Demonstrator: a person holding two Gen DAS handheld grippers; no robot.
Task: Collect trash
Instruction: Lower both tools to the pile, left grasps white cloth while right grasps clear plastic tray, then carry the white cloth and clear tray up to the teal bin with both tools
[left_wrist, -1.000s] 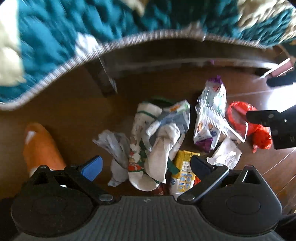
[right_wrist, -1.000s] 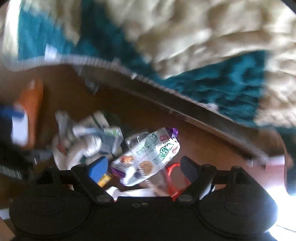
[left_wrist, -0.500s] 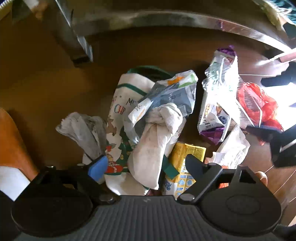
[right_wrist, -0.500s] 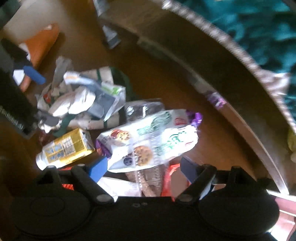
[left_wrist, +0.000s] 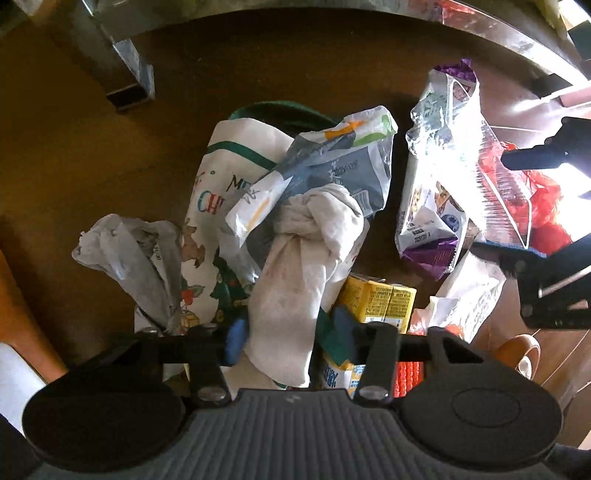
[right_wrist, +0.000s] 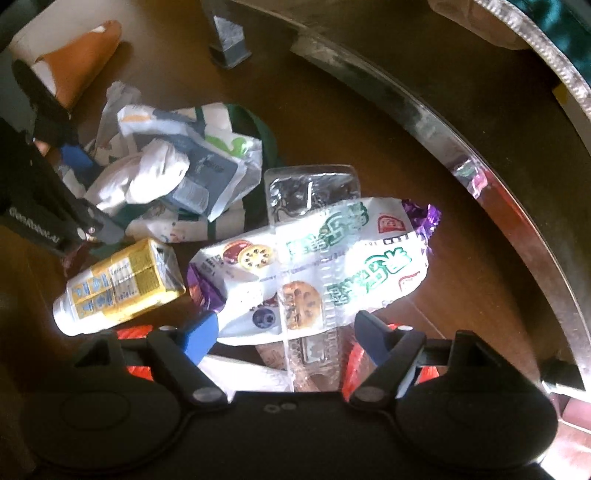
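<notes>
Both grippers have dropped close over the litter on the dark brown wooden floor (left_wrist: 74, 155), the teal quilt gone from the left view. The left gripper (left_wrist: 290, 332) has narrowed sharply and is closing, its blue pads either side of a knotted, stained white cloth wad (left_wrist: 299, 266); whether they press it yet I cannot tell. This wad lies on a printed white fabric bag with green trim (left_wrist: 221, 177), beside a boxy yellow drink carton (right_wrist: 122, 284). The right gripper (right_wrist: 286, 332) is closing but stands wide, bracketing a crinkly white-and-purple biscuit wrapper (right_wrist: 332, 266) and a ribbed clear plastic tray (right_wrist: 310, 192).
</notes>
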